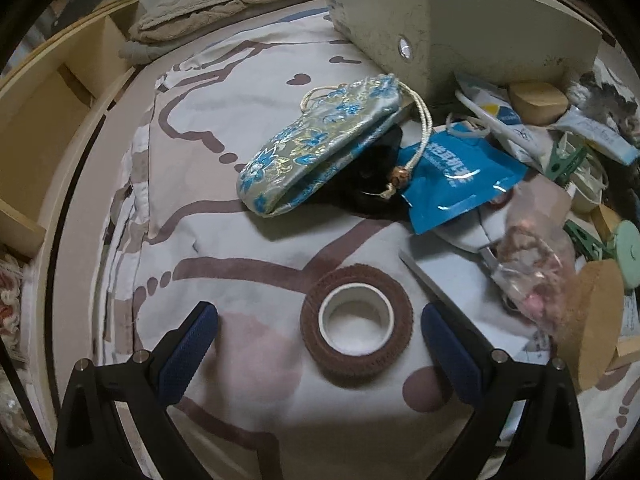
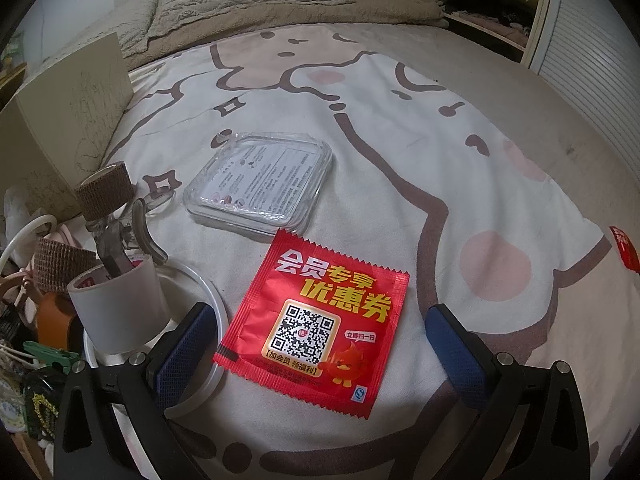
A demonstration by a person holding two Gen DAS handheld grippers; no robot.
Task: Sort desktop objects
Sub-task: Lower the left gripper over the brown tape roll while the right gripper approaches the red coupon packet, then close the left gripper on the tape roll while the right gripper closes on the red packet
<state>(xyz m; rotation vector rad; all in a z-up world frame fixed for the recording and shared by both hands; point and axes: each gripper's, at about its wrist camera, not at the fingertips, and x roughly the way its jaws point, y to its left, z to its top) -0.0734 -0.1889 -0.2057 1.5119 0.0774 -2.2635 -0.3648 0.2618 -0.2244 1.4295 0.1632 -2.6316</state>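
A bed with a soft printed sheet [image 2: 400,128], white with brown outlines and pink blotches, carries everything here. A stiff beige cardboard box [image 1: 460,28] stands on it, and the rest lies around that box. Leaning against its lower edge is a glossy brocade drawstring pouch [image 1: 316,148], silver with blue flowers. Just beyond the pouch, away from the box's corner, lies a shiny blue foil packet [image 1: 456,184] at the edge of a jumble of clips and wrappers.

Further from the box, a square clear plastic case [image 2: 260,184] lies flat; nearer still sits a flat red foil sachet [image 2: 316,320] with a QR code and crimped edges.

The left gripper [image 1: 320,344] hangs wide open, its blue textured fingers [image 1: 188,352] either side of a fuzzy brown roll of tape [image 1: 356,320] with a white core, gripping nothing. The right gripper [image 2: 320,344] is equally spread over the sachet, empty.
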